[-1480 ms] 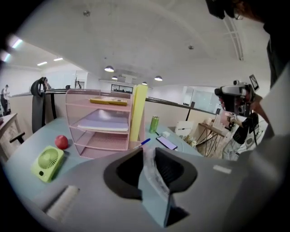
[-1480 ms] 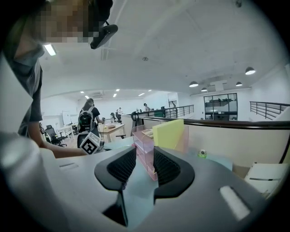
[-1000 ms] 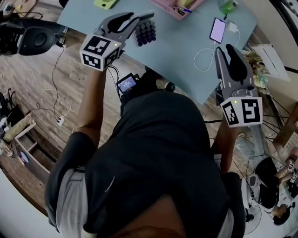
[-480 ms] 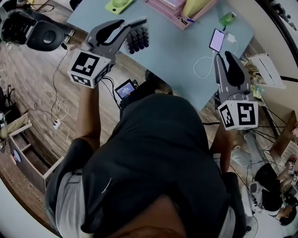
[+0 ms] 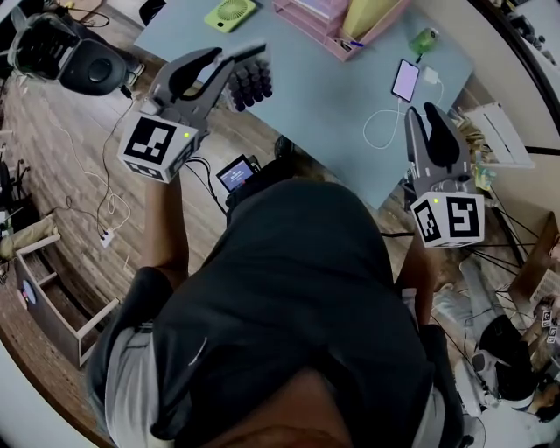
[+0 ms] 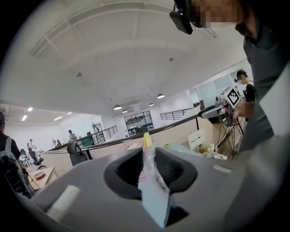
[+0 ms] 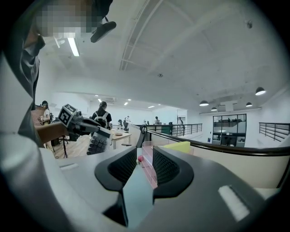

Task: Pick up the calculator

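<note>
The calculator [image 5: 250, 83], light with rows of dark keys, hangs in the air over the near left edge of the light blue table [image 5: 324, 101]. My left gripper [image 5: 254, 57] is shut on its edge. In the left gripper view the calculator [image 6: 154, 176] shows edge-on between the jaws of the left gripper [image 6: 149, 156]. The right gripper view shows the calculator [image 7: 96, 142] dangling from the left gripper [image 7: 100, 130]. My right gripper [image 5: 429, 112] hovers by the table's right corner, jaws a narrow gap apart and empty, as its own view [image 7: 144, 158] confirms.
On the table are a phone [image 5: 406, 80] with a white cable and charger [image 5: 435, 76], a pink tray [image 5: 332, 17], a green fan [image 5: 229, 13] and a green bottle [image 5: 424, 39]. A black office chair [image 5: 79, 66] stands at the left on the wooden floor.
My left gripper has carried the calculator to the left, out toward the table's left edge. The right gripper has stayed almost where it was.
</note>
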The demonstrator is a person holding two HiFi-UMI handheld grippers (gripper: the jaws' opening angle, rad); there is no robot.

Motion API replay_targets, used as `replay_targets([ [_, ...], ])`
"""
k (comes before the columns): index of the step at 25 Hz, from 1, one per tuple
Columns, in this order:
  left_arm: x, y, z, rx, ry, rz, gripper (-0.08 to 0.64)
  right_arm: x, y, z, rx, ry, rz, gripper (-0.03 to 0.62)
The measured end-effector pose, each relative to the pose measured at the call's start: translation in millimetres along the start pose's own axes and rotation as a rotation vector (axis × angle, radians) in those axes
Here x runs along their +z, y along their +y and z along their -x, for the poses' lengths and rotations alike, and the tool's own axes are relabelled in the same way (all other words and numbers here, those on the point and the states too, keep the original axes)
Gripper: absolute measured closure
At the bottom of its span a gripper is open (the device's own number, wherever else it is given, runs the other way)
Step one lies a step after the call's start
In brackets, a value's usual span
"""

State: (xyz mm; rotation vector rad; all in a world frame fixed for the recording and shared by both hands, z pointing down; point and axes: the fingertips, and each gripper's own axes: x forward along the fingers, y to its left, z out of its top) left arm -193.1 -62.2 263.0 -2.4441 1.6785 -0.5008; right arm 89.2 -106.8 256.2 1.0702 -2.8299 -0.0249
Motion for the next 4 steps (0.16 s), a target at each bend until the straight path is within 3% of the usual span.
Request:
replay_targets([
  [4,6.7,-5.9,6.0,0.003,-0.013,-0.013,0.413,0.3,-1.8,11.7,-0.016,-0.007,0.0,0.48],
])
